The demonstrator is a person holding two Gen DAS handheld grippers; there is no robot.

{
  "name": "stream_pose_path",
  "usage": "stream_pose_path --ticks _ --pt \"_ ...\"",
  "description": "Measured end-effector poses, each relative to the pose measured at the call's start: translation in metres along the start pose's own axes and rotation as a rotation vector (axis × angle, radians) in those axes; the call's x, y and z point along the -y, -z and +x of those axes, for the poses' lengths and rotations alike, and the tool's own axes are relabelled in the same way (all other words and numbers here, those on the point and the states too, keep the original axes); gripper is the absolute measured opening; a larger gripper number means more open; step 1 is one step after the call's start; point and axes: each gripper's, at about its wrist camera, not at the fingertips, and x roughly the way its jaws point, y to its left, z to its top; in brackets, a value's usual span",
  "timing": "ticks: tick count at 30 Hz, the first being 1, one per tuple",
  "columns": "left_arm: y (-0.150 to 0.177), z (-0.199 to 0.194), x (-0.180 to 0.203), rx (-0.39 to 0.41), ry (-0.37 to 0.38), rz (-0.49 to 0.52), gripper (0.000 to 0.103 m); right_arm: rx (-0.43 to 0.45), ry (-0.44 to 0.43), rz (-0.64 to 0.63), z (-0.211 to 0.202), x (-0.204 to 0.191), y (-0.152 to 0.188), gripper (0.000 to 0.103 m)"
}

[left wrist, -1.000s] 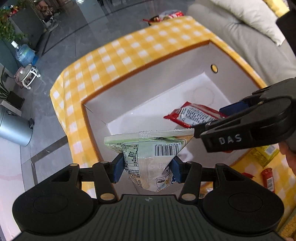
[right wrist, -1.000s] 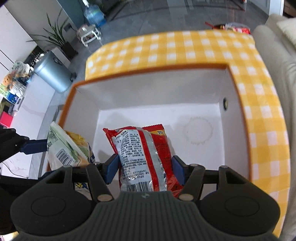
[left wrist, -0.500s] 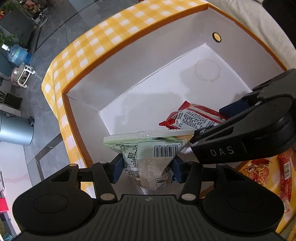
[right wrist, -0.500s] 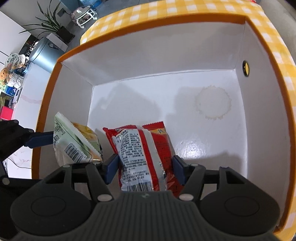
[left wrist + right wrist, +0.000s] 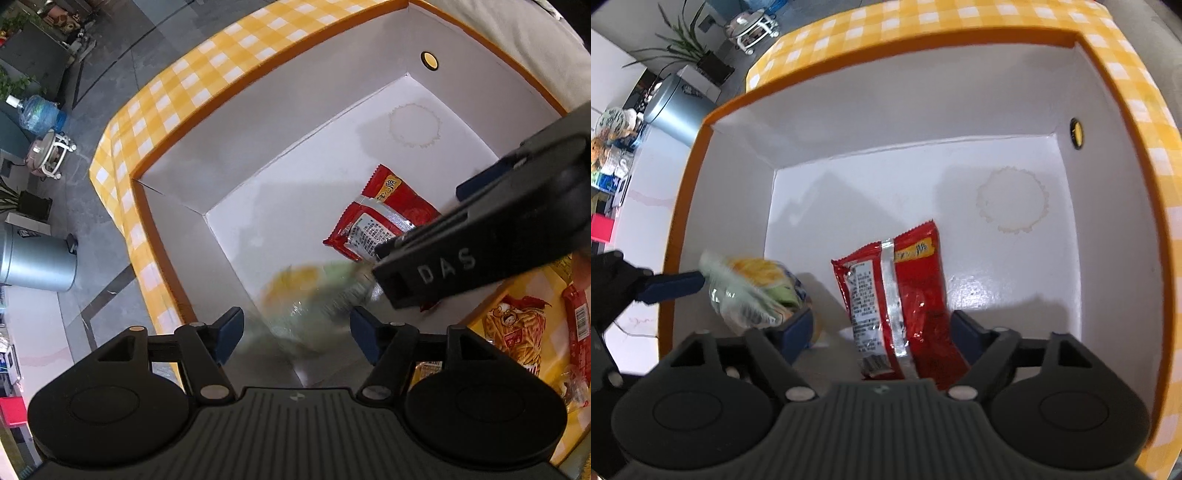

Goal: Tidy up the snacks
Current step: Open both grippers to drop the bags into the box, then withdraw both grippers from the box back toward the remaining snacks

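left gripper (image 5: pixel 295 328): showing a black ribbed body, blue pads, silver screws
right gripper (image 5: pixel 881 334): wearing white letters DAS on its black side

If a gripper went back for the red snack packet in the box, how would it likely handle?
The red packet looks like thin glossy film, so probably slippery against the pads. Its creased, puffy body suggests it is light and would crumple rather than stay stiff. Lying flat in the box, it seems unlikely to roll.
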Motion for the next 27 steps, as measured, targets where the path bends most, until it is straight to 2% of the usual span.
stream_pose_path --ticks 7,17,27 --pt "0.002 -0.021 -0.006 0.031 -0.018 -0.018 0.084 0.038 0.032 -0.014 -0.022 -0.004 0.0 0.084" --pt "0.019 -0.06 -0.009 0.134 -0.022 -0.078 0.084 0.143 0.063 -0.054 -0.07 -0.008 0.017 0.086" --pt "0.048 -0.098 -0.001 0.271 -0.004 -0.149 0.084 0.346 0.116 -0.085 -0.127 -0.006 0.071 0.086"
